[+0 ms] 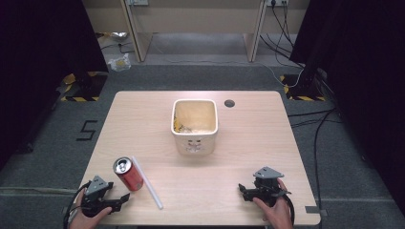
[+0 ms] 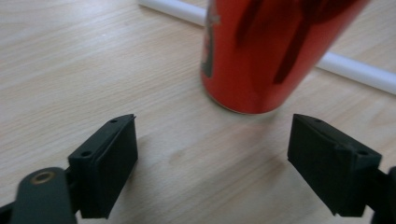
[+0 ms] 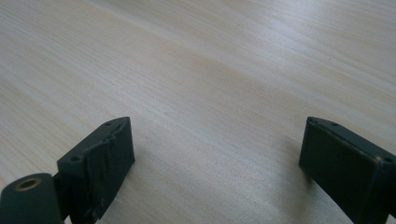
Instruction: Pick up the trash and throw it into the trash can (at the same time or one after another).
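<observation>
High view: left gripper [image 1: 125, 197] jaws apart, just near of can [image 1: 128, 173]; right gripper [image 1: 242, 191] jaws apart too, on bare table [image 1: 248, 143].

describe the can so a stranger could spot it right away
On the wooden table, look at the near left corner, just ahead of the left claw. The can stands upright beside a white tube; it is the only red thing there.

The left gripper [image 1: 125, 197] rests low at the near left edge, held in the person's left hand [image 1: 88, 217], its fingers [image 2: 105, 163] spread wide with nothing between them. The right gripper [image 1: 241, 191], gripped by the right hand [image 1: 276, 212], sits low at the near right with its fingers [image 3: 100, 163] likewise wide apart.
</observation>
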Tool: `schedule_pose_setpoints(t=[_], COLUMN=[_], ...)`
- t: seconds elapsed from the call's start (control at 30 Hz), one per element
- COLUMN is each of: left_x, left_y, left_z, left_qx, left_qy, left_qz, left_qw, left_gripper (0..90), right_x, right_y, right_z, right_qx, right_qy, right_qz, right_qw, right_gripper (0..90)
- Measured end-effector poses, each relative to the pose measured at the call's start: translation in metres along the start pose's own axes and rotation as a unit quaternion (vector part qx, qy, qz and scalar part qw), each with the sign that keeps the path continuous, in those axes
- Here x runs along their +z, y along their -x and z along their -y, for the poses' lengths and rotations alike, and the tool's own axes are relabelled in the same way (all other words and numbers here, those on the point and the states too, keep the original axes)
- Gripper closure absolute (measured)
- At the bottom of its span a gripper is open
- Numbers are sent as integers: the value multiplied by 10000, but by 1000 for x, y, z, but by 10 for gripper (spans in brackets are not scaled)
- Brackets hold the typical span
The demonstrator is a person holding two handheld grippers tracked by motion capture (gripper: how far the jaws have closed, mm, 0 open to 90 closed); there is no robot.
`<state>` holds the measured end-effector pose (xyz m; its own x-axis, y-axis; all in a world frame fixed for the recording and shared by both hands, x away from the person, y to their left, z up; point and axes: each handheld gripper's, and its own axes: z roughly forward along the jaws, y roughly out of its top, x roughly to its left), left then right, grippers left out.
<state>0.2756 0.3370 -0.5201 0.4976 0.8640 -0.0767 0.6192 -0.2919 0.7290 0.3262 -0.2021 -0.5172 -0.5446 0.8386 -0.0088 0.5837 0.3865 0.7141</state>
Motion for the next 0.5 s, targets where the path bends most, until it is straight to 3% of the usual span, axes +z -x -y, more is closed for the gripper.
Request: schedule_pose_setpoints(t=[0.23, 0.5], left_x=[-3, -14], left_y=[7, 12], left_z=[-4, -13], left_qx=[118, 96], left_qy=[64, 408], left_qz=[45, 74], left_qw=[9999, 9991], left_gripper=[147, 147], right_x=[0, 0], right_y=[0, 0], right_z=[0, 0], right_qx=[0, -1], right_qy=[0, -1], right_qz=[1, 1], right_qw=[10000, 10000], right_gripper=[102, 102])
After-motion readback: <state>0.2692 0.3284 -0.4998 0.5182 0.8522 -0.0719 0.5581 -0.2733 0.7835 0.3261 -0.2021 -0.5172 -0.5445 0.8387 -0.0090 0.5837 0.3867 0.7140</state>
